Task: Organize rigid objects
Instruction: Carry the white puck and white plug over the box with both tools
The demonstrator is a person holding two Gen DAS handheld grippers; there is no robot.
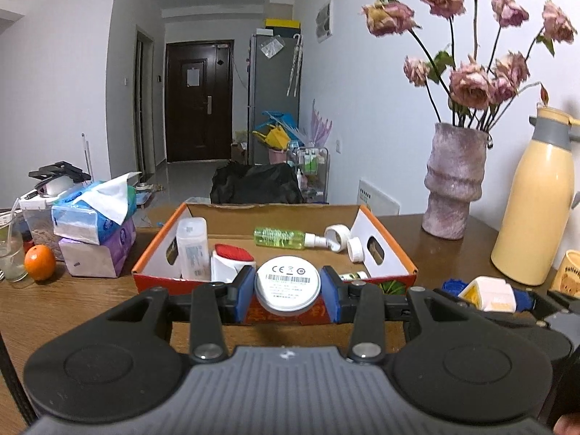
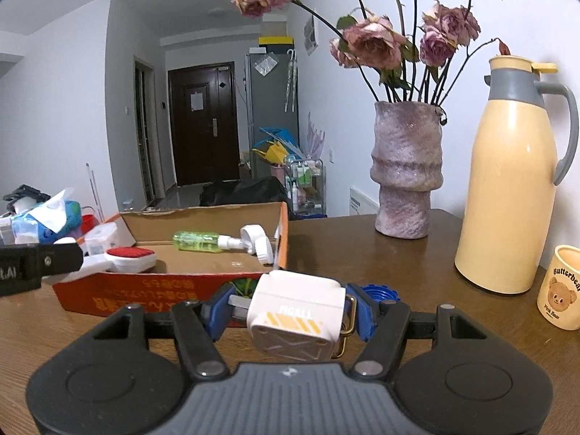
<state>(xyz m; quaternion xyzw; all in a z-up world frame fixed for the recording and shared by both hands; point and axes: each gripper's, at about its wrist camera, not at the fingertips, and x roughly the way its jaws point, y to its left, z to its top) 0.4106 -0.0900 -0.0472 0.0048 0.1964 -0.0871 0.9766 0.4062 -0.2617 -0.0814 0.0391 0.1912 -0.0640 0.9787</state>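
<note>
Wooden table [image 1: 435,253], round silver tin [image 1: 288,284], barcode label

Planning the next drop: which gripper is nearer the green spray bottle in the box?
Left, by a hedged judgement. The left gripper, holding the round tin, sits at the box's near wall facing the green spray bottle. The right gripper, holding the white case, is outside the box.

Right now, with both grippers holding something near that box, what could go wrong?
The left gripper pinches a round tin only by its curved edge, so it may slip or twist out.

The right gripper holds a white cube low over the table, just short of the box; it could knock the box's near wall on the way in.

The box already holds a green bottle and other bits, so a dropped item may land on them.
</note>
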